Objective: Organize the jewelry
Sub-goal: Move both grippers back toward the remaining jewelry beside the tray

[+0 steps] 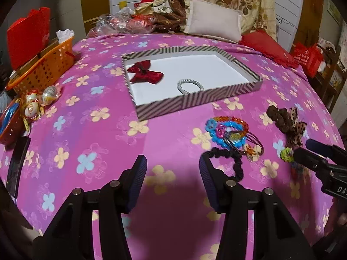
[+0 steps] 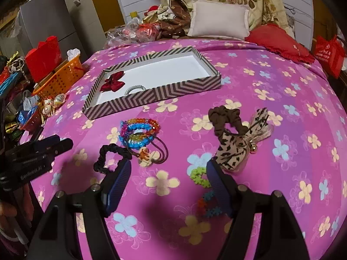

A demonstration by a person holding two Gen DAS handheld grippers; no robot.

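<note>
A striped tray (image 1: 195, 100) (image 2: 151, 91) on the pink bedspread holds a red bow (image 1: 144, 72) (image 2: 113, 83) and a grey hair ring (image 1: 190, 85) (image 2: 134, 89). In front of it lie bright bead bracelets (image 1: 227, 131) (image 2: 138, 133), a black scrunchie (image 1: 232, 158) (image 2: 110, 155), a brown scrunchie with a leopard bow (image 1: 286, 122) (image 2: 232, 134), and a flower-bead bracelet (image 1: 286, 153) (image 2: 200, 176). My left gripper (image 1: 172, 169) is open and empty, just left of the black scrunchie. My right gripper (image 2: 169, 174) is open and empty, low over the bedspread, its right finger beside the flower-bead bracelet.
An orange basket (image 1: 43, 67) (image 2: 59, 79) with a red box stands at the bed's left edge, with ornaments (image 1: 34, 106) beside it. A white pillow (image 1: 213, 21), red cushion (image 1: 266, 47) and plastic-wrapped clutter (image 1: 121, 22) lie at the far end.
</note>
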